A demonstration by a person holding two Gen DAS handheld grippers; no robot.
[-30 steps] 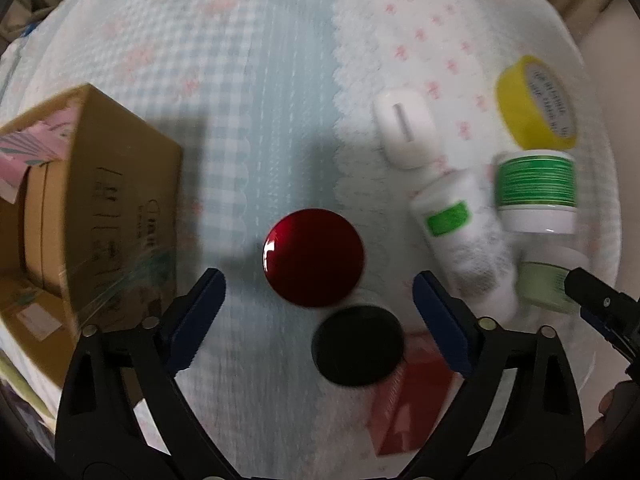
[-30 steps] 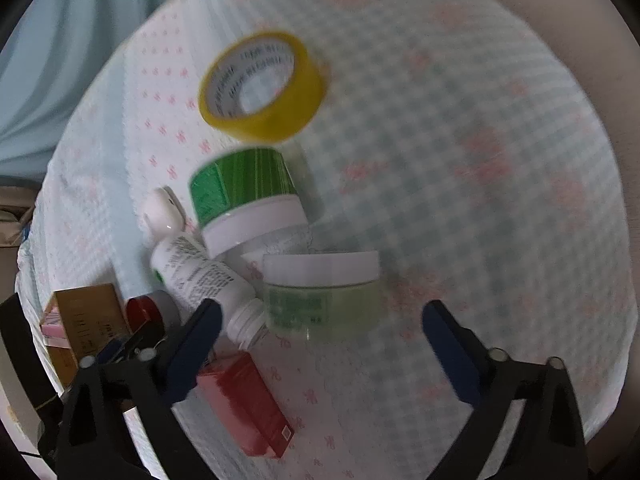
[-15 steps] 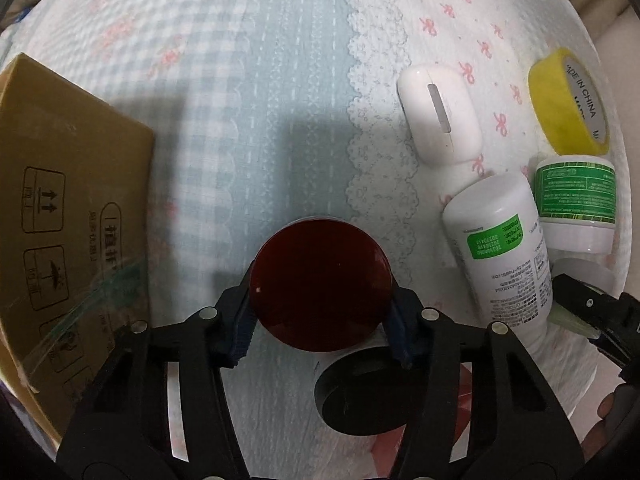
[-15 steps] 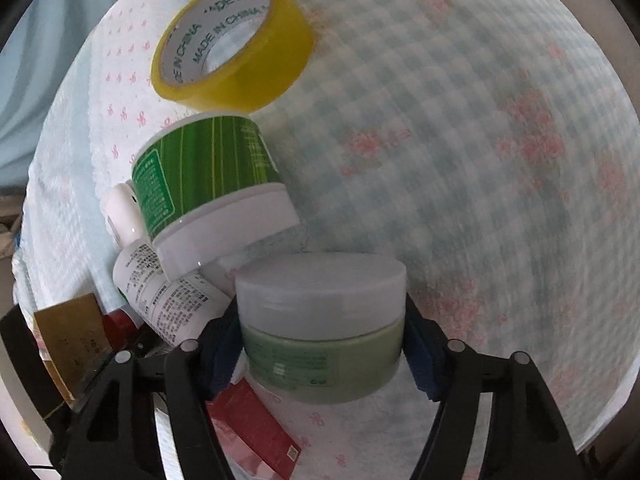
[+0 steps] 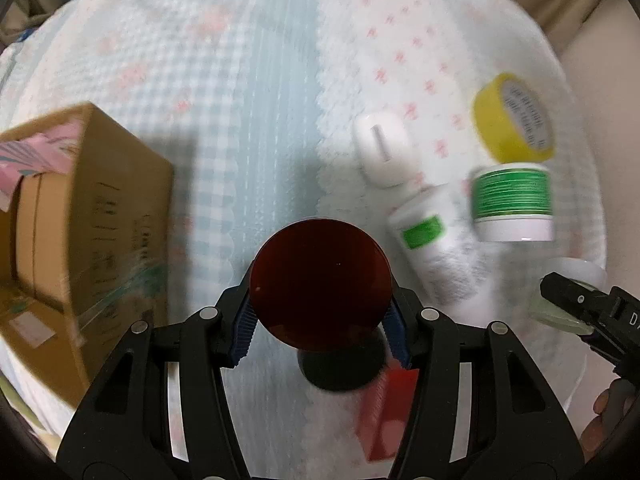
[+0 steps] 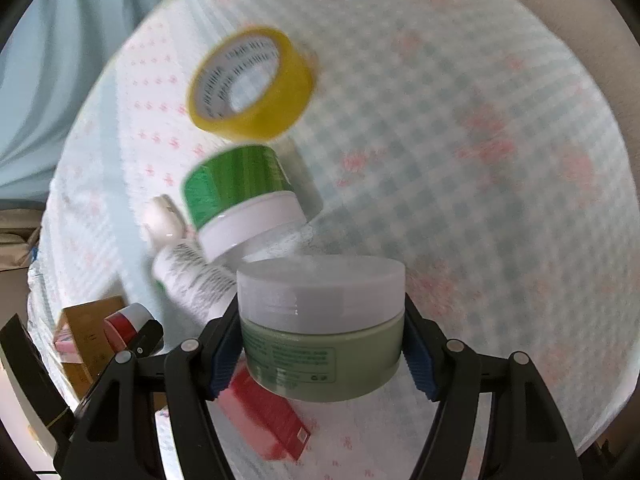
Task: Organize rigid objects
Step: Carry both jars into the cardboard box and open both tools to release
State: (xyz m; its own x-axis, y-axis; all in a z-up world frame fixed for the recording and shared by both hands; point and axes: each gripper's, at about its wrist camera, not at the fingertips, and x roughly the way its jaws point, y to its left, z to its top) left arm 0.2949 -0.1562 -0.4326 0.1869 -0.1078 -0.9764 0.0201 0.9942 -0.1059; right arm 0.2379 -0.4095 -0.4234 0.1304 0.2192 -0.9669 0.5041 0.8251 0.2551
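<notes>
My left gripper is shut on a jar with a dark red lid and holds it above the bedspread. My right gripper is shut on a pale green jar with a white lid, lifted off the cloth. An open cardboard box stands at the left in the left wrist view. It also shows small in the right wrist view, next to the red-lidded jar.
On the cloth lie a yellow tape roll, a green-labelled white jar, a white bottle, a white mouse-like device, a black round lid and a red carton. The bed edge curves at right.
Both grippers closed on their jars half a second ago and have since lifted them. The views have pulled back, and the cardboard box has come further into the left view.
</notes>
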